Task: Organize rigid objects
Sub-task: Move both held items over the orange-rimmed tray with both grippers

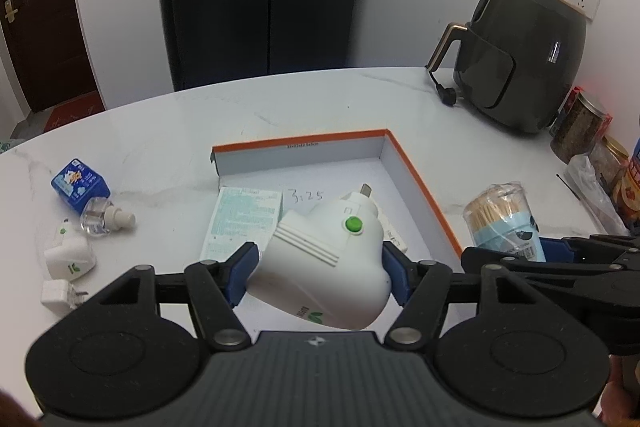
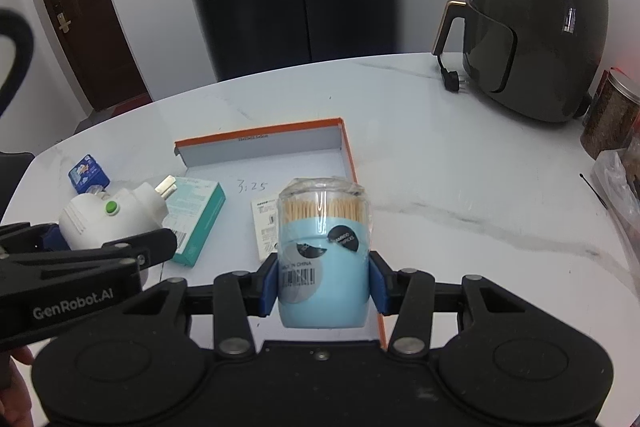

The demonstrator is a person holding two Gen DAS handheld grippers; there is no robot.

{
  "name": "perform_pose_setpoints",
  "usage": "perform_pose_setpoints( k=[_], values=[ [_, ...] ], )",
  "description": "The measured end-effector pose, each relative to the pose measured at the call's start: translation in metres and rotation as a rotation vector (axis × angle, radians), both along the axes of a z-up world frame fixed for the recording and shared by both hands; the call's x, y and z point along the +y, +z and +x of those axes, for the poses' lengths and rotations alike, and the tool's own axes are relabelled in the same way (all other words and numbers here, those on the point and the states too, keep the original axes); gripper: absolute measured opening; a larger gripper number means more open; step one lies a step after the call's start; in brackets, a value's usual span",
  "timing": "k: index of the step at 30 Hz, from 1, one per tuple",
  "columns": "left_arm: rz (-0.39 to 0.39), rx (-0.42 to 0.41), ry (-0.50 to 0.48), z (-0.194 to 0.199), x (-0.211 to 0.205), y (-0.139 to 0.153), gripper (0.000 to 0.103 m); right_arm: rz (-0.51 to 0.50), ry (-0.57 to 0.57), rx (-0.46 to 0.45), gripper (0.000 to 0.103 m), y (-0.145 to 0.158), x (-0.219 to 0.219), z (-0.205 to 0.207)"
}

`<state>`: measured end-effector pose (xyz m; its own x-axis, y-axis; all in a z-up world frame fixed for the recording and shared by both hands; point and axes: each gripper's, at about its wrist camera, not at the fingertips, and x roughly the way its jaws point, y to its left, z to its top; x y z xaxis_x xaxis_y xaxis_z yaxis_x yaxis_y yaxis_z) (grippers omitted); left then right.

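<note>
Smooth white plastic plug-in heater (image 1: 324, 263) pinched by left fingers (image 1: 240, 277); right fingers (image 2: 269, 287) pinch cylindrical toothpick jar (image 2: 323, 259)

Box tray (image 2: 344, 147) floor open around the handwritten mark, teal carton (image 2: 198, 219) and white card (image 2: 264, 223) occupying its near part, orange walls bounding far and right sides.

My left gripper (image 1: 320, 267) clamps a white plastic plug-in device with a green button (image 1: 324, 267) over the shallow orange-rimmed cardboard box (image 1: 420, 187). In the box lies a pale green printed carton (image 1: 240, 219). At right, my right gripper (image 1: 560, 247) sits at a blue toothpick jar (image 1: 504, 223). Far left lie a small blue carton (image 1: 80, 185) and a clear refill bottle (image 1: 102, 217).
</note>
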<state>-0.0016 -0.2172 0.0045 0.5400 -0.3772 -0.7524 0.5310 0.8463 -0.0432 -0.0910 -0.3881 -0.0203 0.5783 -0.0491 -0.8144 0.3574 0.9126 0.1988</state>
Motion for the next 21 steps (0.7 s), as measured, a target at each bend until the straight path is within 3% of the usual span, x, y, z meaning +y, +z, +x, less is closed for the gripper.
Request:
perform_pose_setpoints(
  k=[21],
  values=[
    [0.005, -0.001, 0.019, 0.032, -0.01, -0.002, 0.067, -0.008, 0.031, -0.004, 0.055, -0.004, -0.006, 0.041]
  ],
)
